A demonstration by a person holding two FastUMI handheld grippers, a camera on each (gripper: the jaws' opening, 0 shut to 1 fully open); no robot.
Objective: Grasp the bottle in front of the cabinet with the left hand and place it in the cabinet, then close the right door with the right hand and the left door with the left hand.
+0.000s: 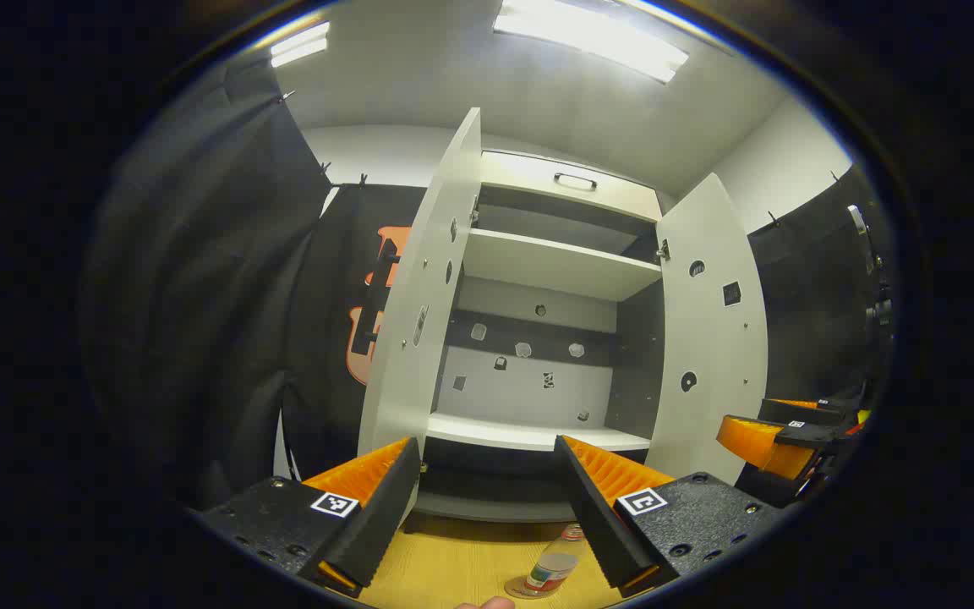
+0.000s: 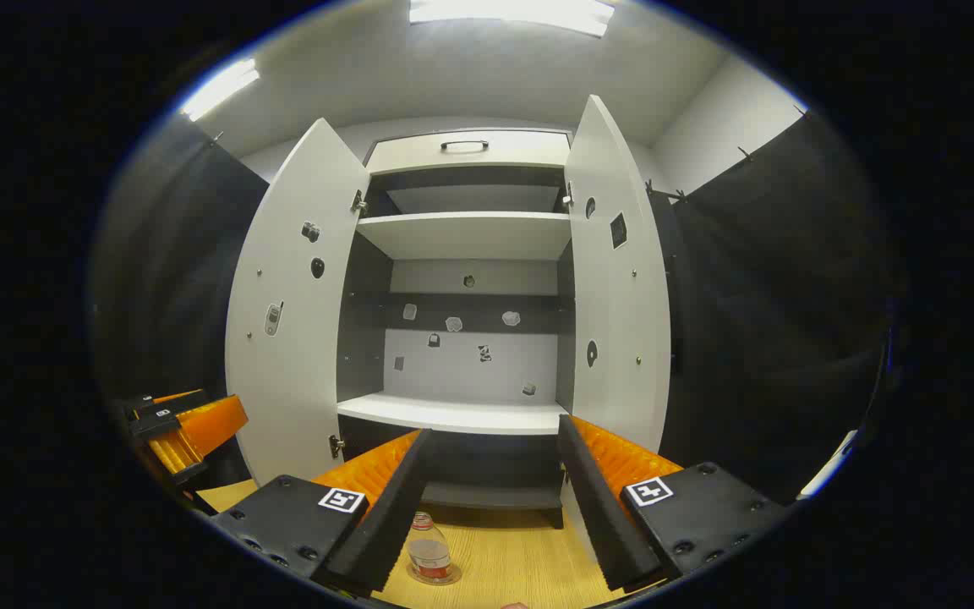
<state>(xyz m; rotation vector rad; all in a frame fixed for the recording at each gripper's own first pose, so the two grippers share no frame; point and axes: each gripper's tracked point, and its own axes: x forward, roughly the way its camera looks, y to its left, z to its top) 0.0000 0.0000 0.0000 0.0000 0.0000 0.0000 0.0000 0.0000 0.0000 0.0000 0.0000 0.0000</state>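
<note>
We see a clear plastic bottle (image 2: 430, 551), partly filled and red-labelled, standing on the wooden floor (image 2: 504, 562) before the white cabinet (image 2: 462, 237). Both doors stand open. Our left gripper (image 1: 487, 507) and right gripper (image 2: 487, 507) hold their fingers apart, gripping nothing.

Both tools (image 1: 487, 507) (image 2: 487, 507) gape (nothing held).
</note>
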